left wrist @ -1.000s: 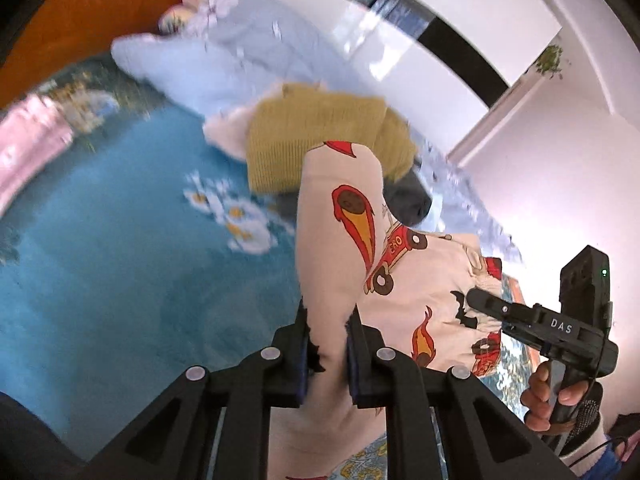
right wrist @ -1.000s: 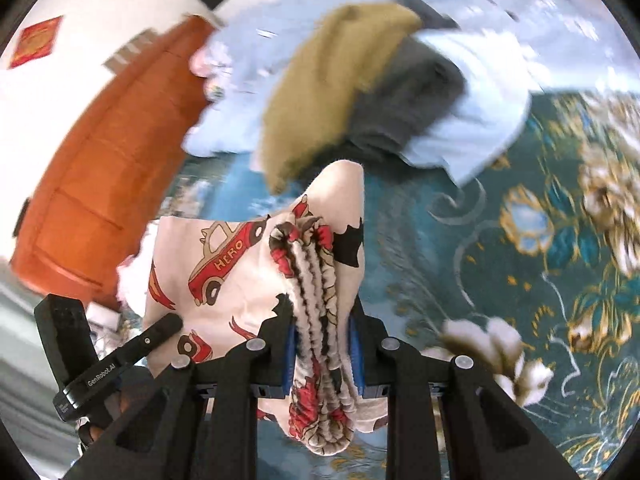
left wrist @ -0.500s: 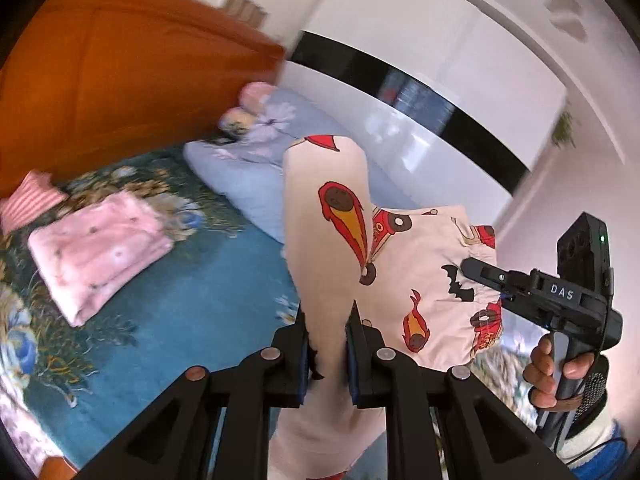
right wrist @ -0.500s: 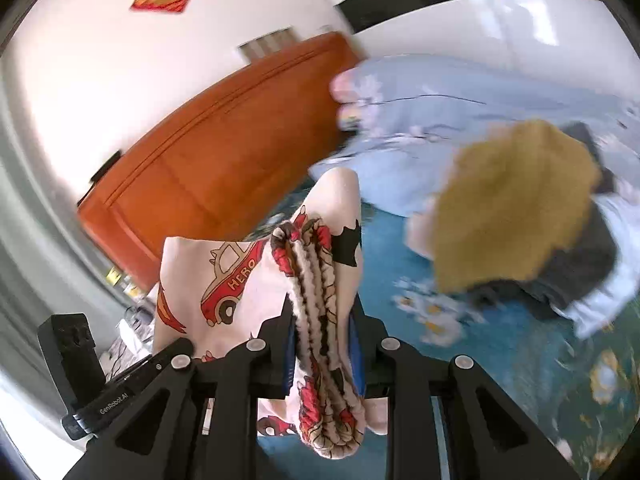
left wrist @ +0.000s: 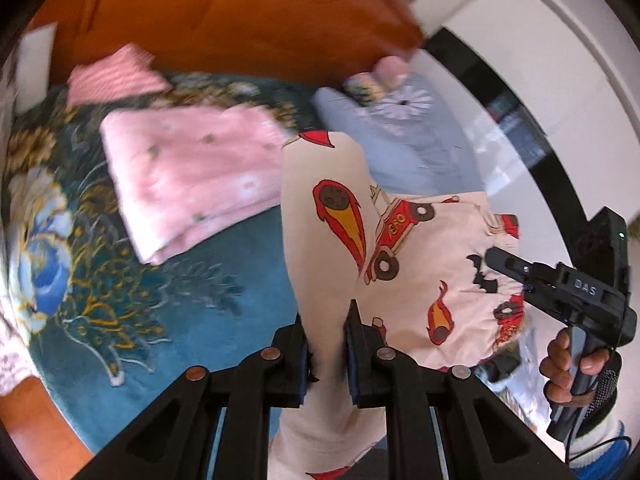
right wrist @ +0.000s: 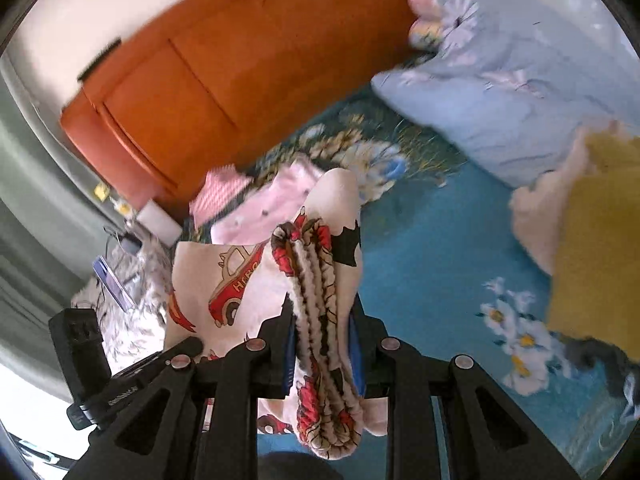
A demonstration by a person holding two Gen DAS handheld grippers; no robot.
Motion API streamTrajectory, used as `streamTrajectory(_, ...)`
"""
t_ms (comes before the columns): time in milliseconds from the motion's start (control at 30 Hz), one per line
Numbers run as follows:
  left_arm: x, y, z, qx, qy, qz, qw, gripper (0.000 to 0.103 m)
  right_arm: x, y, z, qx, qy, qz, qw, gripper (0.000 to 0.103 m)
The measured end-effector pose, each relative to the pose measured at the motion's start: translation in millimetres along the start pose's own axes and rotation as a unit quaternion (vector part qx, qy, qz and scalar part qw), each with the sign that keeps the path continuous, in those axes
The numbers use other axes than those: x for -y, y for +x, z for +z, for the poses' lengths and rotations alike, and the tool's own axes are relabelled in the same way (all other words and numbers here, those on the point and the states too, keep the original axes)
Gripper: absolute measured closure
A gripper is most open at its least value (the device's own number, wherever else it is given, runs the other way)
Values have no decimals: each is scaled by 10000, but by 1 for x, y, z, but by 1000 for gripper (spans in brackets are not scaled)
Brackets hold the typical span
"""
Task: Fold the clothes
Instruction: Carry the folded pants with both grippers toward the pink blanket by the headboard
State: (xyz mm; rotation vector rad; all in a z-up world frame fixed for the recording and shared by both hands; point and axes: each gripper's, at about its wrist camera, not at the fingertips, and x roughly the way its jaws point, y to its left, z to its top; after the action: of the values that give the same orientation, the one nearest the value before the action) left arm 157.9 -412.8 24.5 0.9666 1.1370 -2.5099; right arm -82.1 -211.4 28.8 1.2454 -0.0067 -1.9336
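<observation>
Swung across the bed since a second ago, both grippers now face the orange headboard (left wrist: 240,12) rather than the mustard sweater (right wrist: 596,240) pile. Cream car-print garment (left wrist: 400,248) hangs in the air between them, clear of the teal bedspread (left wrist: 224,320). Left gripper (left wrist: 326,344) is clamped on a plain edge; right gripper (right wrist: 322,344) is clamped on the bunched, gathered band. Judged partly folded at best (layers doubled in the right-hand view), not yet laid down. Folded pink garment (left wrist: 188,176) and a striped one (left wrist: 116,76) already lie flat near the headboard. Sweater and grey items beside the pale blue quilt (right wrist: 520,92) look unfolded.
</observation>
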Motion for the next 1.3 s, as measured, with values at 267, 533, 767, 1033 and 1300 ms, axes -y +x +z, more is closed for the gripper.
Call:
streamTrajectory(267,-62,15,23,2,-358,237,9991,87,-18,95,19,-620,-141,272,9976,80)
streamTrajectory(533,-97,14,87,593,-673,8,9960,87,-57,143,100,-636,-925,383,9929,80)
streamTrajectory(767,-143,40,129,749,-1250,143,9892,87,-107,204,173,-745,-1930,350,9777,80)
streamTrajectory(1033,-187,74,132,502,-1794,538,9810,87,-110,303,187,-1392,-2148,28,9667,80)
streamTrajectory(1300,-188,57,125,477,-1709,559,9825,82,-96,334,179,-1671,-1998,-232,9652,65)
